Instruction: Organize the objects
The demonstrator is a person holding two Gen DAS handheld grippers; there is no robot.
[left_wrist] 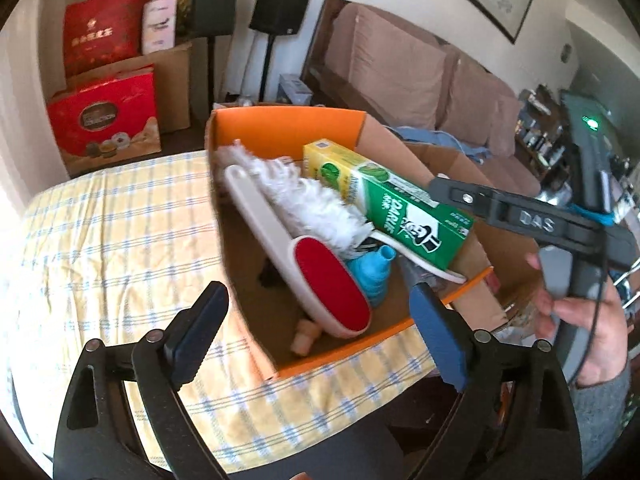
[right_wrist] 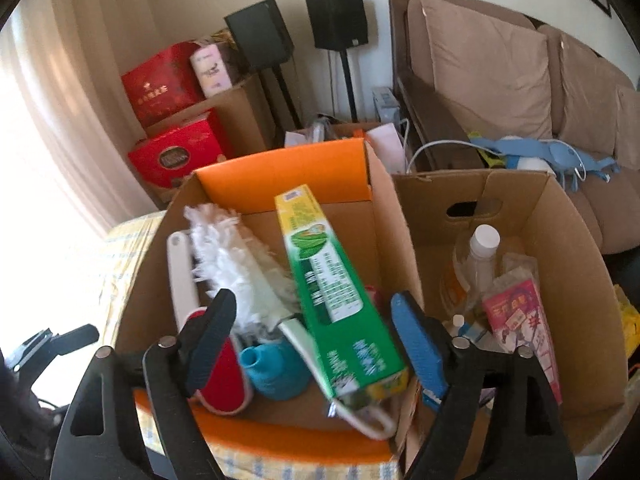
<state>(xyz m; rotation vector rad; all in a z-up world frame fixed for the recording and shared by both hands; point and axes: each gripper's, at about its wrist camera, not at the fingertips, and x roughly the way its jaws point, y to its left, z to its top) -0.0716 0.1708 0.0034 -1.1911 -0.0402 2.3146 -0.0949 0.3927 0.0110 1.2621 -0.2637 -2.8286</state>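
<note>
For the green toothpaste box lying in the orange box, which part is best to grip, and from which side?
Probably grip the toothpaste box at its raised near end, from above, fingers across its narrow width. It lies slanted on top of the white duster and the blue funnel, so that end is free. Both grippers are open and empty.
</note>
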